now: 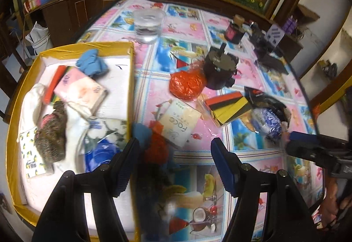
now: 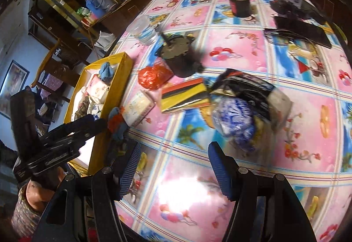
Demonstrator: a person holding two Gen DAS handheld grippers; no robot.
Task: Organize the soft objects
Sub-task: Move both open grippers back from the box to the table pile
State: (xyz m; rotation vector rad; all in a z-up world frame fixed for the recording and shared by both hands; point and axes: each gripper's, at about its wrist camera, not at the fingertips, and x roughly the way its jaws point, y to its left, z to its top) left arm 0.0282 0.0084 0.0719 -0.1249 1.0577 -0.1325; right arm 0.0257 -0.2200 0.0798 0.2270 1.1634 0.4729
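Two hand-held grippers above a table [image 2: 242, 61] under a patterned cloth, partway through sorting soft items. The yellow box [image 1: 72, 46] at the table's left edge serves as the collecting bin: it already holds a blue glove [image 1: 92, 62], a pink tissue pack [image 1: 80, 90], a brown knitted piece [image 1: 52, 132] and white cloth — evidently the soft things gathered so far.

Items not yet sorted lie loose on the cloth: an orange plastic bag [image 1: 187, 84], a "Face" tissue pack [image 1: 179, 125], a striped red, black and yellow packet [image 1: 228, 108] and a blue-and-white wrapped bundle [image 2: 235, 116] beside a black packet [image 2: 250, 90]. A small blue-and-red soft thing [image 2: 116, 123] sits just beside the box wall, outside it.

The left gripper [image 1: 173, 149] hangs over the box's right wall, jaws released with nothing between them. The right gripper [image 2: 173, 154] hovers above bare cloth near the bundle, jaws likewise parted and empty — probably placed for the next pick-up. Hard objects, a dark motor [image 1: 220, 68] and a clear cup [image 1: 148, 24], stand farther back, outside the task.
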